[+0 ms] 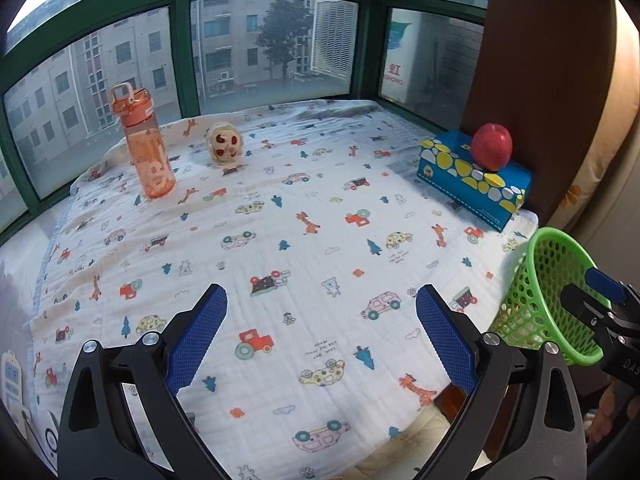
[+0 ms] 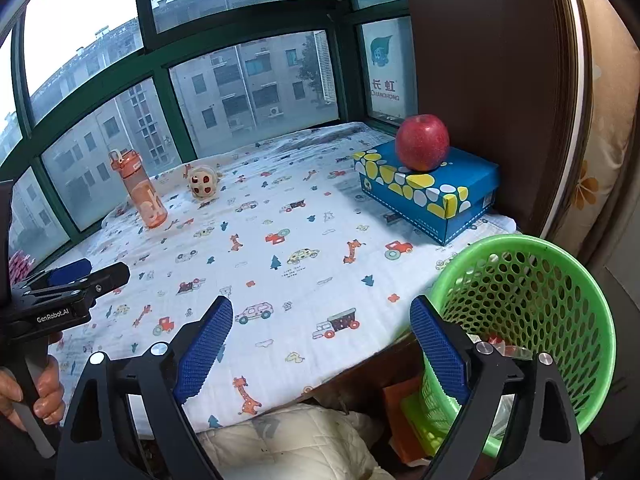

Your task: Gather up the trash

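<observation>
Both tools are seen released, with nothing between their blue pads: the left tool [image 1: 322, 332] is held above the near part of the surface [image 1: 280, 216], which is covered by a white cloth printed with cars, giraffes and trees, and the right tool [image 2: 322, 340] is held over the near right edge of that surface. The green perforated basket [image 2: 560, 280] is found at the near right corner, just beside the right tool's right finger, tilted with its mouth turned toward the camera; some wrappers can be made out inside it, though what they are cannot be told. A blue tissue box [image 2: 436, 196] is set along the right edge, and a red apple [image 2: 422, 142] is rested on top of it. An orange water bottle [image 1: 146, 144] is stood upright near the far left corner, and a small round toy [image 1: 224, 144] is placed just to its right, apart from it. A hand [image 2: 44, 396] gripping the left tool's handle is seen in the right wrist view.
</observation>
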Demonstrator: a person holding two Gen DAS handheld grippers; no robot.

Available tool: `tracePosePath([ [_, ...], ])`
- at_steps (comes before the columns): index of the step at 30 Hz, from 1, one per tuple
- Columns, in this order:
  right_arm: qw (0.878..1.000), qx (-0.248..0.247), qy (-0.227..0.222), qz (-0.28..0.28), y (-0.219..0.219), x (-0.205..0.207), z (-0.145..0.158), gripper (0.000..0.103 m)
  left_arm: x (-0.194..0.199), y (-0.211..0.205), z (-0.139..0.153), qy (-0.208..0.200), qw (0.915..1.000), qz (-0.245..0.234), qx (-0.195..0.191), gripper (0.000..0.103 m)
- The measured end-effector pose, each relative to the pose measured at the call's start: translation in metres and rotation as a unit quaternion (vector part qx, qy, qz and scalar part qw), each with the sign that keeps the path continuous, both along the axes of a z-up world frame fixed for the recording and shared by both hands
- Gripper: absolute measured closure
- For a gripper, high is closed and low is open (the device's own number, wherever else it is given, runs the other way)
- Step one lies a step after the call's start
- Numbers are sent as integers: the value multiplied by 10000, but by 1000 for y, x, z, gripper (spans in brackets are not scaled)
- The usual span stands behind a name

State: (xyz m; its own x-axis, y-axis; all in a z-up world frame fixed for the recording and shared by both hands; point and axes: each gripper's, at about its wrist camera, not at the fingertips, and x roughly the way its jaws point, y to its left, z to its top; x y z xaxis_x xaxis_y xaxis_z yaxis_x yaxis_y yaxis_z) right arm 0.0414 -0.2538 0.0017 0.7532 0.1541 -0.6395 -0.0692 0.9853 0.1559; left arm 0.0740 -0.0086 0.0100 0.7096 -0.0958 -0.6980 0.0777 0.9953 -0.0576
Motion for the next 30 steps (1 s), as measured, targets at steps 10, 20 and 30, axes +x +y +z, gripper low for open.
tracePosePath([
  [10,10000,-59,-64,37,18,-2,-2,14,-17,23,0,-164,9993,312,83,9],
  [20,9999,-93,-118,2,20,-7,-1,14,-29,25,3,-337,9987,320,195,9],
  [30,9998,-123,-154,23,22,-11,1,14,-34,29,1,-363,9983,405,210,6],
])
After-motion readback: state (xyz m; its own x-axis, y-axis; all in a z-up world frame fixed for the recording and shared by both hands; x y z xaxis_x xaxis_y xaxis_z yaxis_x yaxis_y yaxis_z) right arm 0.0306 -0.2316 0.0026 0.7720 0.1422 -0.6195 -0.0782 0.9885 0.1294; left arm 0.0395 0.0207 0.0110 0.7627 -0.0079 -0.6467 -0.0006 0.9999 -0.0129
